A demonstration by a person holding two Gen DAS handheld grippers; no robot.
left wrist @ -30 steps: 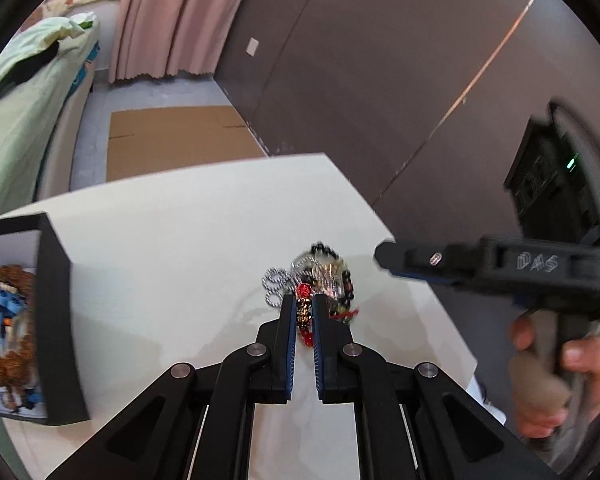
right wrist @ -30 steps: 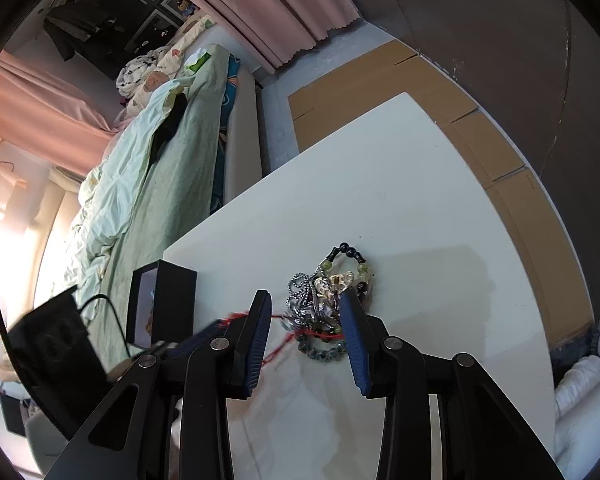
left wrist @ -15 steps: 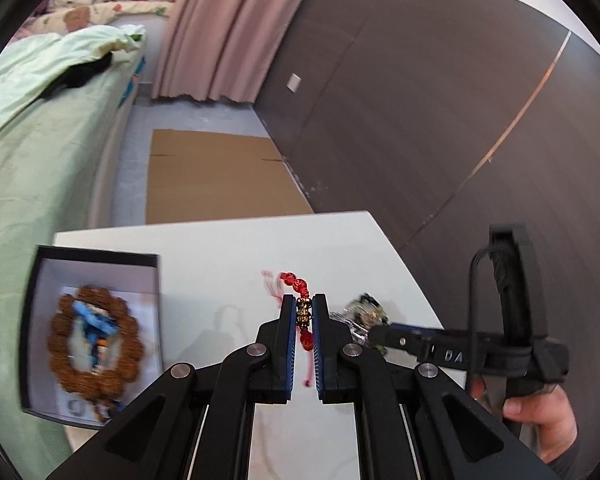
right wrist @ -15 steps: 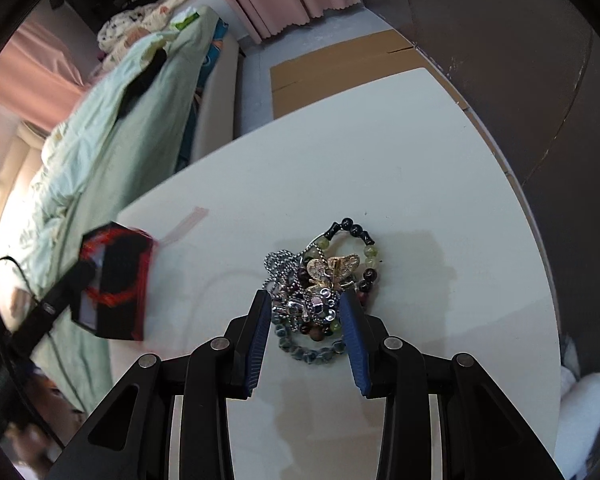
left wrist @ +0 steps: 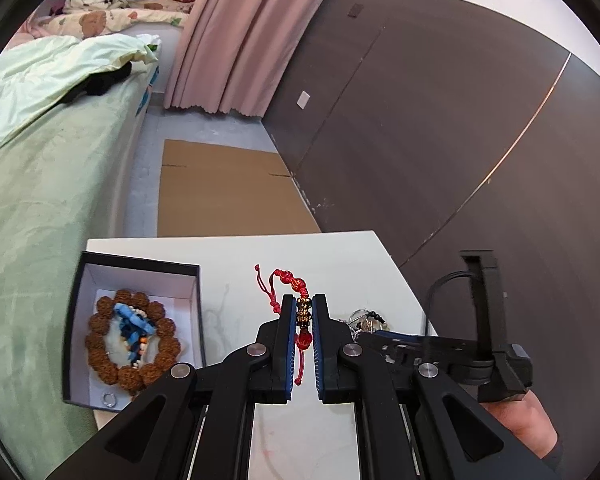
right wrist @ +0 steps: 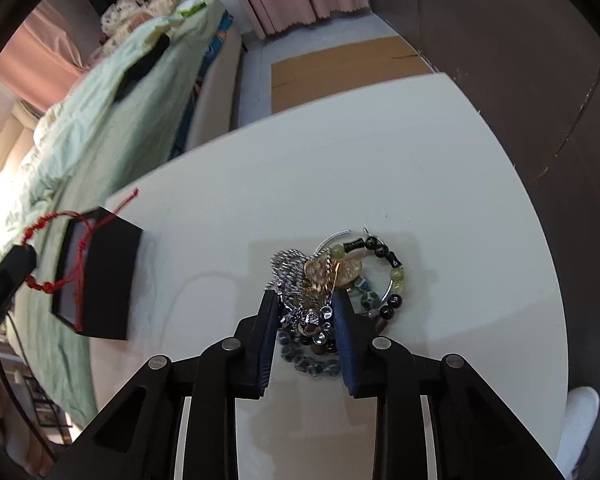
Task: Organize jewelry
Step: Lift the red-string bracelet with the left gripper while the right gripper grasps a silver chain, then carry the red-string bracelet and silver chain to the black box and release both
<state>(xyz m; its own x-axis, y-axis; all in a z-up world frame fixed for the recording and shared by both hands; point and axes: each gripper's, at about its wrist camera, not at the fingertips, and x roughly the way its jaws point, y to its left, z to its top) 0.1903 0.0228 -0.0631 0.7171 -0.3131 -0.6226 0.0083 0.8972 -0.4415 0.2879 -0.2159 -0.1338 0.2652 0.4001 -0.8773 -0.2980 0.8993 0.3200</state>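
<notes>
Jewelry sits in two places on the white table (right wrist: 420, 168): one black box (left wrist: 80, 320) at the left holding a brown bead bracelet (left wrist: 100, 344), and one tangled pile (right wrist: 332, 280) at the right. Left gripper (left wrist: 303, 308), raised above the table, pinches one red cord bracelet (left wrist: 304, 312). Right gripper (right wrist: 306, 300), angled downward, straddles the pile with fingers apart.

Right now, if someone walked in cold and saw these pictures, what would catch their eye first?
Probably the red cord bracelet, pinched between the left tongs and held up above the white table. Next, the tangled pile of jewelry on the table, where the right tongs sit open around it. Then the black box at the table's left, with a brown bead bracelet already inside.
</notes>
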